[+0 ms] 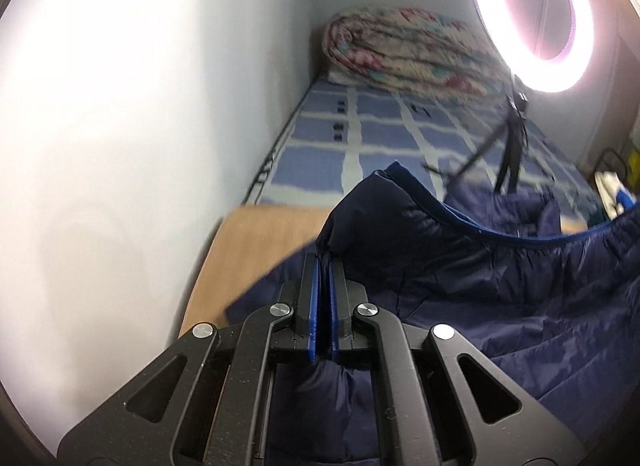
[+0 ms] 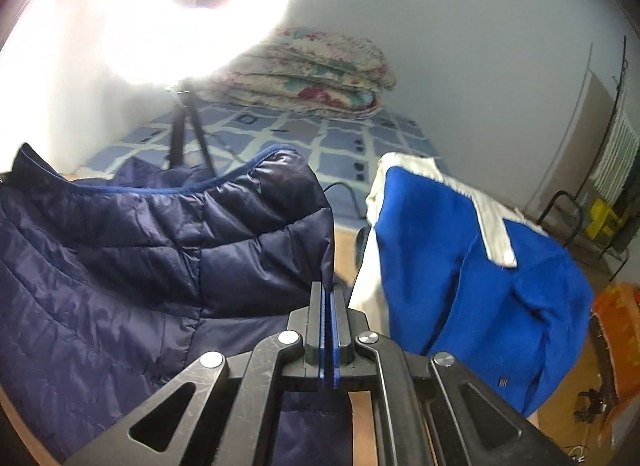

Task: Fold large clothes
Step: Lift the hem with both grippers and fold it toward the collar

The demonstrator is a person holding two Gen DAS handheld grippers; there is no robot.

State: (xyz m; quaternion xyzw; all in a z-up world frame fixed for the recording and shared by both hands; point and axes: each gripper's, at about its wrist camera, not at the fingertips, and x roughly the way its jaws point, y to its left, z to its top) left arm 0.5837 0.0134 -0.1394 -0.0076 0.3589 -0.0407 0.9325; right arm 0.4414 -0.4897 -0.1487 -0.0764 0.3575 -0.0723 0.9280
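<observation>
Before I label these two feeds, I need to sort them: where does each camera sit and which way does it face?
Left wrist: sits on the left tool, facing along the bed toward the quilt; its fingers pinch the navy jacket.
Right wrist: sits on the right tool, facing the same way; it pinches the jacket, blue garment beside.
Shared: jacket, bed, quilt, ring light.
</observation>
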